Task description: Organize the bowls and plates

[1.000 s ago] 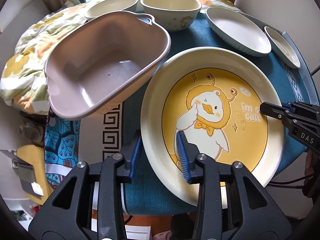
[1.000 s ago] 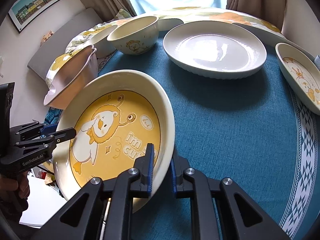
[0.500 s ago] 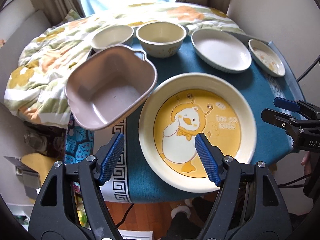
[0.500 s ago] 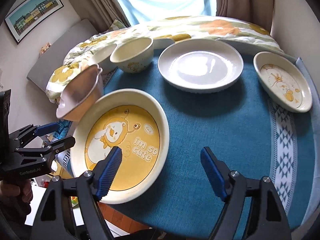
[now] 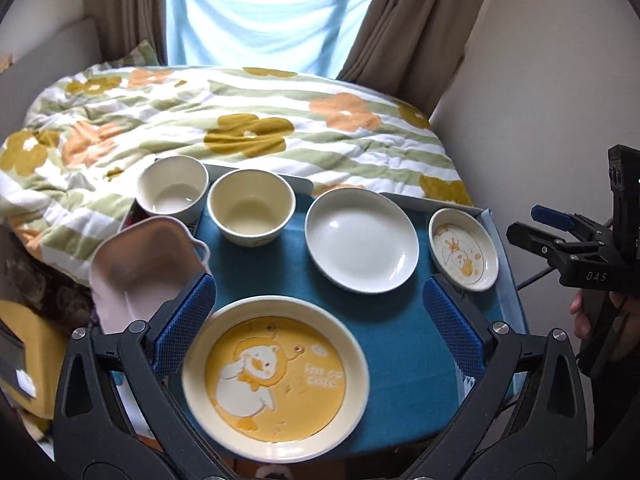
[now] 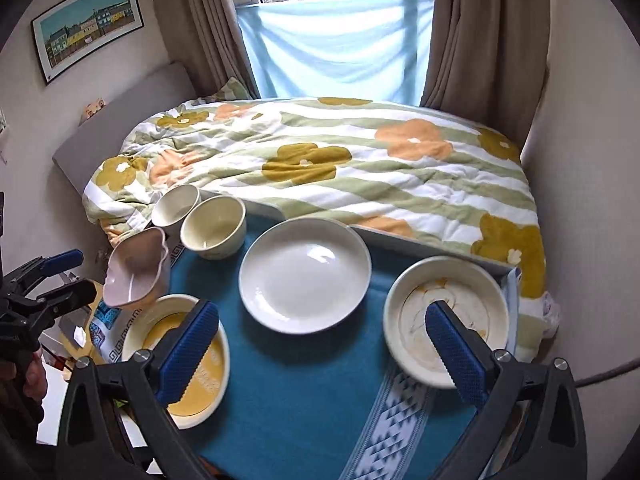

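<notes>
A home bedroom: a flowered quilt [image 6: 320, 168] on a bed, window curtains [image 6: 480, 40], a framed picture [image 6: 86, 26].

From my station, the only clear lettering I could read was "DAS", in pale capitals on the black body of the right gripper [image 5: 560, 232], seen at the right edge of the left wrist view. The large cream round plate with the yellow duck picture [image 5: 276, 376], at the near edge of the blue tablecloth [image 5: 400, 360], carried pale words too blurred to read.
</notes>
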`<state>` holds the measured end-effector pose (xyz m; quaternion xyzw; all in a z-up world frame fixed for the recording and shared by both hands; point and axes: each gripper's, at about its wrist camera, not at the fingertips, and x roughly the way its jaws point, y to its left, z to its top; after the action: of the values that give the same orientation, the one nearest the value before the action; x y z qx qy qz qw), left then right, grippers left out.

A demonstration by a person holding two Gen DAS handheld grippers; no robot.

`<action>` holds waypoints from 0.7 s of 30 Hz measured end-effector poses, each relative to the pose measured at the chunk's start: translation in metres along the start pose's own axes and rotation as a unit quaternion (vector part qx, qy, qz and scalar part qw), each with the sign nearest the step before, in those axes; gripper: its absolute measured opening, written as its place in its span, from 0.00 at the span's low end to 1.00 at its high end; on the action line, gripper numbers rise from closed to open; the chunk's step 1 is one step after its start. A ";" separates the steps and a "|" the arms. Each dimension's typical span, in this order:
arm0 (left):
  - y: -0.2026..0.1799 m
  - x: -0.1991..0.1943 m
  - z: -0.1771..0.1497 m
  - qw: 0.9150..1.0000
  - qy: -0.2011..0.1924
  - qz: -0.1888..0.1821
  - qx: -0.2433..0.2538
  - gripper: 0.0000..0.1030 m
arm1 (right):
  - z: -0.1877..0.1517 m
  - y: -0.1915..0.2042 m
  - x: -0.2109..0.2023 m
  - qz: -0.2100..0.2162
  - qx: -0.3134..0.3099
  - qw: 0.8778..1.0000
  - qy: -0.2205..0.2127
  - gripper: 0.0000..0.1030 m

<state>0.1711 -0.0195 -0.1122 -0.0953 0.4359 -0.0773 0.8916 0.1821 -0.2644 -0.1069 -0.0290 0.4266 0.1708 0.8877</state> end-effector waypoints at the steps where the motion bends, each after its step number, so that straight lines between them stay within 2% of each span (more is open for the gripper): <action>1: -0.004 0.009 0.003 1.000 0.006 0.003 -0.013 1.00 | 0.008 -0.009 0.003 -0.005 -0.009 1.000 -0.003 1.00; 3: -0.011 0.029 0.006 0.999 0.017 0.005 -0.037 1.00 | 0.025 -0.026 0.017 -0.010 -0.026 1.000 0.007 1.00; 7: -0.020 0.078 0.010 0.996 0.041 0.013 -0.083 0.99 | 0.044 -0.056 0.067 0.036 -0.057 0.996 0.059 1.00; 10: -0.019 0.117 0.008 0.990 0.073 0.011 -0.117 0.90 | 0.046 -0.073 0.111 0.072 -0.069 0.990 0.105 1.00; 12: -0.018 0.142 0.004 0.987 0.094 0.015 -0.132 0.78 | 0.044 -0.078 0.142 0.090 -0.079 0.984 0.134 0.90; 14: -0.017 0.164 0.001 0.983 0.113 0.023 -0.140 0.73 | 0.039 -0.079 0.168 0.108 -0.090 0.977 0.162 0.72; 16: -0.013 0.181 -0.003 0.981 0.128 0.030 -0.146 0.66 | 0.032 -0.080 0.190 0.126 -0.098 0.970 0.186 0.60; 18: -0.011 0.195 -0.007 0.978 0.142 0.037 -0.151 0.57 | 0.027 -0.079 0.207 0.138 -0.101 0.964 0.202 0.55; 21: -0.007 0.207 -0.011 0.975 0.151 0.040 -0.160 0.53 | 0.022 -0.077 0.222 0.156 -0.107 0.958 0.215 0.47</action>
<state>0.2882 -0.0732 -0.2754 -0.2063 0.5759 0.0153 0.7909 0.3524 -0.2707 -0.2706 -0.0929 0.5860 0.3411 0.7291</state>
